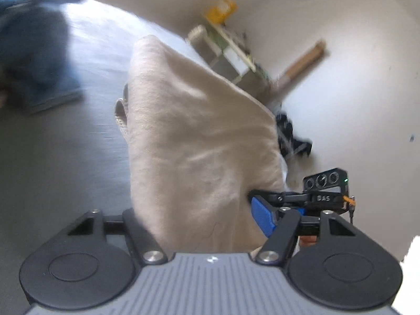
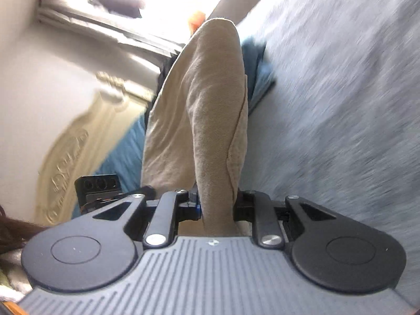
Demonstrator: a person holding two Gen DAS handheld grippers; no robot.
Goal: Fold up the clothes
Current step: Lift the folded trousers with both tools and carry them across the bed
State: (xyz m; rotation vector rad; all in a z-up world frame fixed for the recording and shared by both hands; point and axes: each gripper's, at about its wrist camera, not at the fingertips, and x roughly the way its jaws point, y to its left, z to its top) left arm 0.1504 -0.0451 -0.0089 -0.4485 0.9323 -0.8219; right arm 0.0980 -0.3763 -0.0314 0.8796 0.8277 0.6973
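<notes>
A: Beige garment point(image 1: 199, 131) off the bed point(image 1: 99, 52), hanging long-axis straight away from both tongs

B: Grip? Right tongs point(image 2: 216, 210) clamped on one bunched end, left tongs point(image 1: 199, 225) pinching the near edge, side by side, neither nearer. Folded denim point(image 1: 34, 60) lies well apart

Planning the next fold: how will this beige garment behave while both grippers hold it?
The beige garment is likely floppy: it creases and bunches between the left gripper and right gripper. Probably light, as pinches hold it. Its matte weave seems unlikely to slip.
</notes>
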